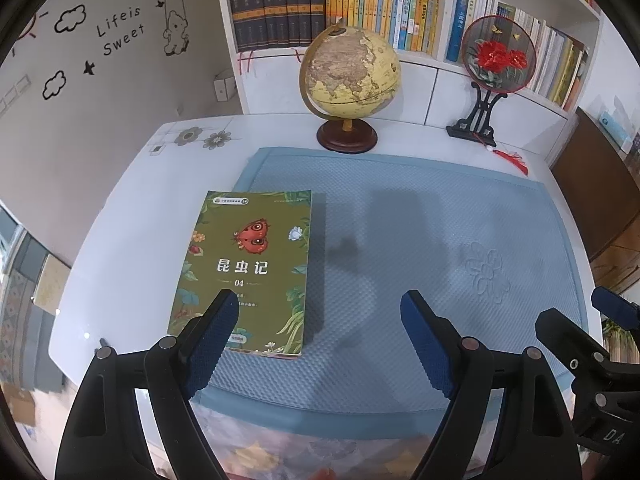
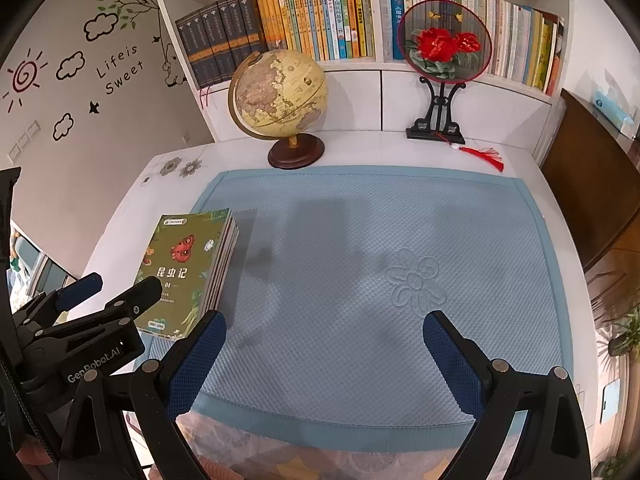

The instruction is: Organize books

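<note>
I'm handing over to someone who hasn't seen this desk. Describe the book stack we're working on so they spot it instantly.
Find the blue quilted mat covering the white desk in front of the bookshelf. At the mat's left edge, nearer than the globe, lies the book stack, flat, partly off the mat. It is the only stack lying on the desk, topped by a green cover with a red butterfly; all other books stand upright on shelves.
</note>
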